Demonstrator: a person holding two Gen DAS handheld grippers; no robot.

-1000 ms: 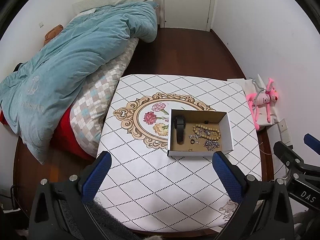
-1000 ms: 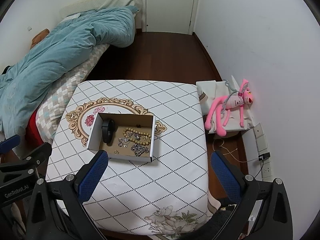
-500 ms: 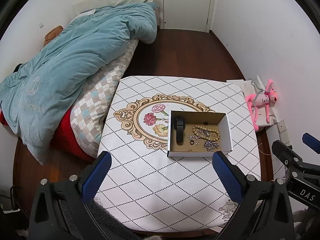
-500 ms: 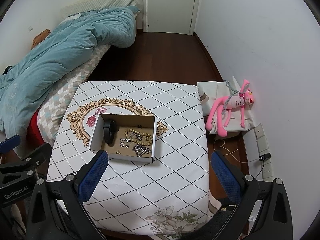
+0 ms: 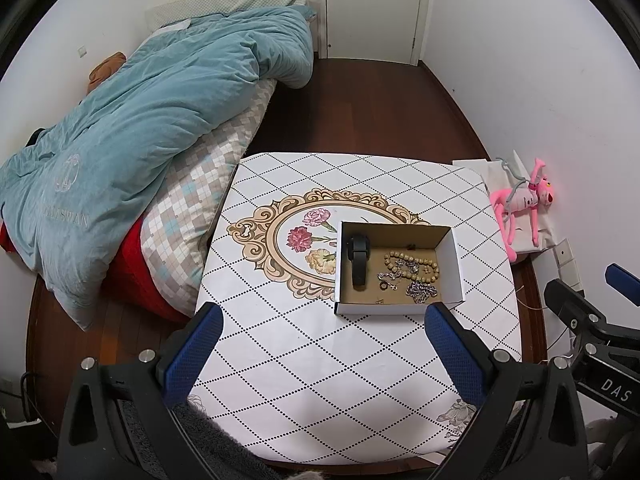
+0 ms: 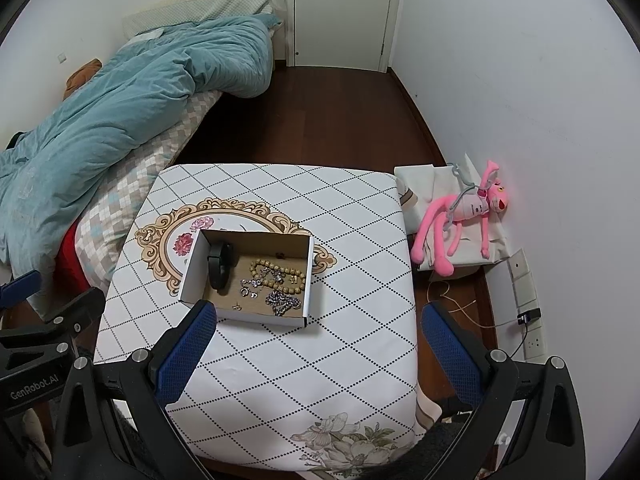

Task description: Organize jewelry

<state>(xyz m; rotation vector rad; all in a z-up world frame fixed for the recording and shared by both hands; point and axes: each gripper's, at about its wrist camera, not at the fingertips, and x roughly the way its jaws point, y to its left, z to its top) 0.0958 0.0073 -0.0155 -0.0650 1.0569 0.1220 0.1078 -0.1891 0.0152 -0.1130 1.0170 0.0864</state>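
An open white cardboard box (image 5: 454, 264) (image 6: 308, 276) stands on the patterned table. It holds a black watch (image 5: 358, 258) (image 6: 218, 266), a wooden bead bracelet (image 5: 412, 266) (image 6: 276, 270), a silver chain (image 5: 422, 292) (image 6: 282, 302) and several small silver pieces (image 6: 250, 286). My left gripper (image 5: 322, 356) is open and empty, high above the table's near side. My right gripper (image 6: 316, 354) is open and empty, also high above the near side. Each gripper shows at the edge of the other's view.
The table (image 5: 304, 356) has a white diamond-pattern cloth. A bed with a blue duvet (image 5: 140, 120) lies to the left. A pink plush toy (image 6: 464, 216) lies on a white bag by the right wall. Wall sockets (image 6: 528, 300) and a door (image 6: 340, 12) are beyond.
Both grippers have risen and drawn back a little, so the table and box look smaller. The box contents have not moved.
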